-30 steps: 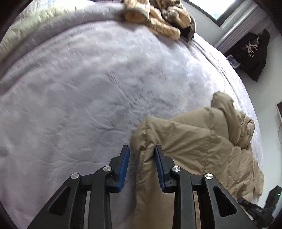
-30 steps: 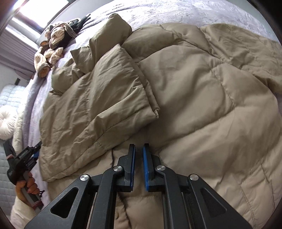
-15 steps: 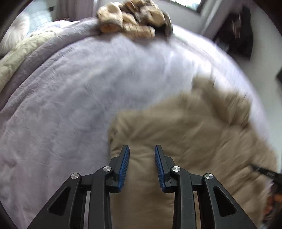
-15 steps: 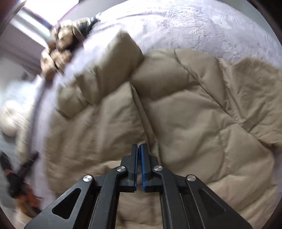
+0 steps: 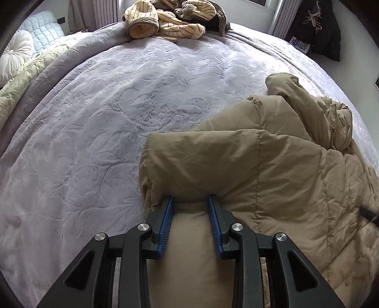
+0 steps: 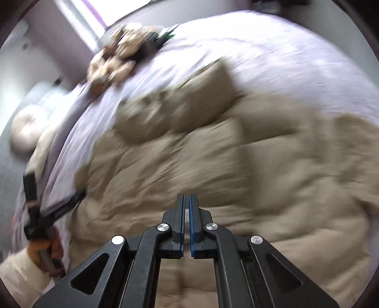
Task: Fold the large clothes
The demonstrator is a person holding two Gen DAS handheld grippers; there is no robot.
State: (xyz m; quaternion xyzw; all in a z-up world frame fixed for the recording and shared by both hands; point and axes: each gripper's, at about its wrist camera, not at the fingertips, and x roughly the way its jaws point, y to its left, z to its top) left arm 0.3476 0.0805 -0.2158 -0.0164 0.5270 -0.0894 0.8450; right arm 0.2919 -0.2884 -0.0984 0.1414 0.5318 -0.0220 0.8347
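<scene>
A large tan puffer jacket [image 5: 272,175] lies crumpled on the lavender bedspread [image 5: 118,113], at the lower right of the left wrist view. My left gripper [image 5: 190,202] is open, its blue pads on either side of a padded fold at the jacket's near left edge. In the blurred right wrist view the jacket [image 6: 225,165] fills the middle. My right gripper [image 6: 187,197] is shut with its tips over the jacket; whether fabric is pinched between the pads does not show. The left gripper also shows in the right wrist view [image 6: 64,206], held in a hand at the jacket's left edge.
A pile of striped beige clothes [image 5: 170,21] lies at the far edge of the bed. A cream quilt [image 5: 26,78] and a round white cushion [image 5: 14,54] are at the left. A dark coat [image 5: 317,26] hangs at the far right by the wall.
My left gripper has moved onto the jacket's left edge and now straddles a fold. My right gripper has closed fully and is swinging over the jacket, blurring its view.
</scene>
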